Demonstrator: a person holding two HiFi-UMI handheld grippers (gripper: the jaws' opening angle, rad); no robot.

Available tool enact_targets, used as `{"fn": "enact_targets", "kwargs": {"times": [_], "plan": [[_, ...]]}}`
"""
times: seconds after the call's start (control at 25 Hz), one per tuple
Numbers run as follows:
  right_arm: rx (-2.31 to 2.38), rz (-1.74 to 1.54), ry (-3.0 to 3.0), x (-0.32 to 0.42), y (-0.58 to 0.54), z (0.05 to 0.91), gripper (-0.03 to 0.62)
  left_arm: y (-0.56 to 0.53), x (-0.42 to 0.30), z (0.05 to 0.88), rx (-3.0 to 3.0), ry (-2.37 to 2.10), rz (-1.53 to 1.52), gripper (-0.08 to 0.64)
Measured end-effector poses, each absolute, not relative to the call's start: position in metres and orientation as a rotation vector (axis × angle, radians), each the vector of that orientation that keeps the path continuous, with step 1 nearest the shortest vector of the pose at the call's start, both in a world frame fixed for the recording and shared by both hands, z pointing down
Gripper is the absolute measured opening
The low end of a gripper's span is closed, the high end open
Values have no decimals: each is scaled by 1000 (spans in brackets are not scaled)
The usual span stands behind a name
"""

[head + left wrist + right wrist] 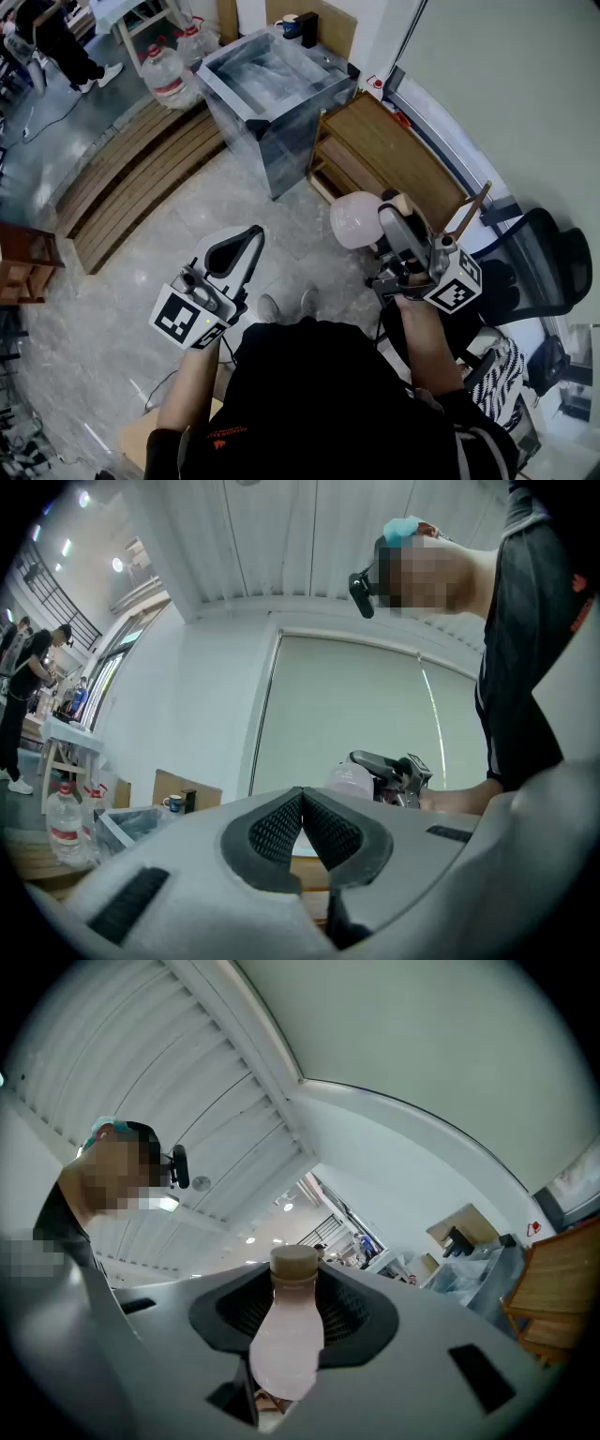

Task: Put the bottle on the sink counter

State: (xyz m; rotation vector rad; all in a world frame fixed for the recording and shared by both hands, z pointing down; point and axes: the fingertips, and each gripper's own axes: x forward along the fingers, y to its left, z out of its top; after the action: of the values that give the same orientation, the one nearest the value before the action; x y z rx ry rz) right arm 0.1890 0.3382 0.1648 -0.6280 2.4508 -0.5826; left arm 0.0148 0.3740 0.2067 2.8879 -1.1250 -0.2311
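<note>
My right gripper point(389, 223) is shut on a pale pink bottle point(354, 220) with a tan cap, held in the air above the floor beside a wooden cabinet. In the right gripper view the bottle point(289, 1335) stands between the two black pads, cap pointing away, with the gripper point(292, 1312) clamped on its body. My left gripper point(246, 246) hangs at the lower left, shut with nothing in it; its pads point(281, 827) meet at the tip. The steel sink unit point(272, 141), wrapped in clear plastic, stands further ahead.
A wooden cabinet point(394, 150) sits right of the sink. Large water jugs point(169, 75) and wooden slatted benches point(141, 169) lie to the left. A black office chair point(544, 262) is at the right. A person point(56, 37) stands at the far upper left.
</note>
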Motion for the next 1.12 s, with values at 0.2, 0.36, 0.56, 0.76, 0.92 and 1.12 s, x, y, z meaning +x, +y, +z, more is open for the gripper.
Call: {"fn": "enact_targets", "kwargs": {"times": [0.2, 0.36, 0.56, 0.76, 0.92, 1.12], "plan": [[-622, -592, 2441, 192, 329, 166, 140, 367, 19, 207, 2892, -1130, -230, 17], [-605, -609, 2437, 198, 321, 168, 141, 359, 24, 207, 2888, -1149, -230, 17], [-574, -605, 2455, 208, 310, 169, 141, 350, 37, 210, 2889, -1168, -248, 17], [-562, -619, 2460, 216, 296, 173, 141, 340, 46, 214, 2879, -1182, -241, 17], [-560, -639, 2459, 216, 283, 177, 140, 328, 44, 216, 2867, -1197, -234, 17], [-568, -651, 2465, 213, 262, 181, 141, 307, 42, 221, 2857, -1193, -241, 17]]}}
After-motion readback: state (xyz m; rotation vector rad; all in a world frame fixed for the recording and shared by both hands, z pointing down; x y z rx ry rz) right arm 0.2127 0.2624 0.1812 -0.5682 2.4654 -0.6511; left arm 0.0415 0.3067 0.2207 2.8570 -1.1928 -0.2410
